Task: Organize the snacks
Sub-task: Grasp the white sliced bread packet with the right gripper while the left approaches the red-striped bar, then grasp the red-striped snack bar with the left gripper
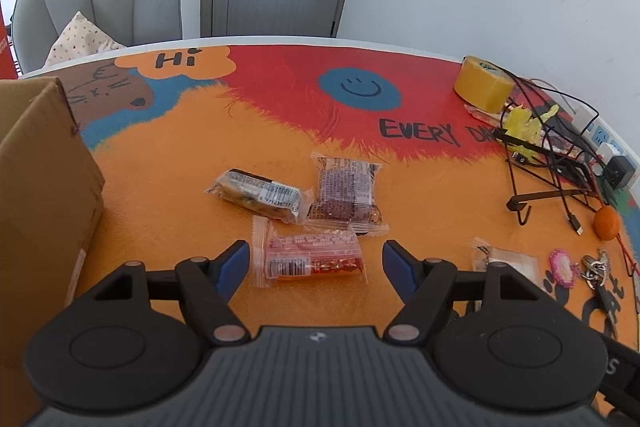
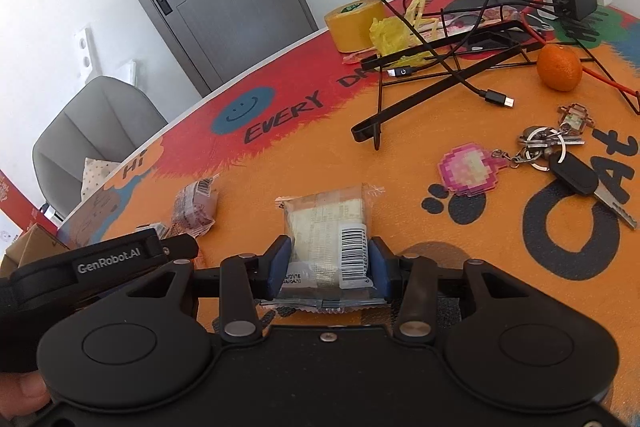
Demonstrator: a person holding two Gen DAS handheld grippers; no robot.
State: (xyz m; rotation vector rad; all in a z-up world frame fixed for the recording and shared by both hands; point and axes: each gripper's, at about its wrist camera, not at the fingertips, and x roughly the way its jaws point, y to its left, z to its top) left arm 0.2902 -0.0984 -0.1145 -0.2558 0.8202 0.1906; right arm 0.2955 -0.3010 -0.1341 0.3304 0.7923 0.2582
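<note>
1. Left wrist view: left tool (image 1: 316,259) released, jaws standing wide, nothing between the pads. No earlier picture to compare.
2. Red snack packet (image 1: 310,257) lies flat on the surface (image 1: 160,163) just ahead of the tool, crosswise in the gap between the two blue fingertips (image 1: 234,259); clear of both.
3. Beyond it, two more packets: a dark-filled clear packet (image 1: 258,197) to the left and a purple-brown square packet (image 1: 346,193) to the right, their edges touching or overlapping; which one I cannot tell.
4. Cardboard box (image 1: 40,195) stands at the left edge, well apart from the packets. A pale packet (image 1: 506,259) shows just right of the tool's right finger.
5. Far right: yellow tape roll (image 1: 484,83), black wire stand (image 1: 548,183) tangled with cables, a tangerine (image 1: 607,223), keys.
6. Right wrist view: right tool (image 2: 328,263) clenched on a pale snack packet (image 2: 326,227), both blue pads pressing its sides. Packet's barcode end sits by the right pad; the far half juts forward beyond the fingertips, above the surface (image 2: 400,167).
7. Left tool's body (image 2: 108,259) crosses the lower left. Pixel keychain with keys (image 2: 472,169) lies to the right, tangerine (image 2: 559,67) farther off.
</note>
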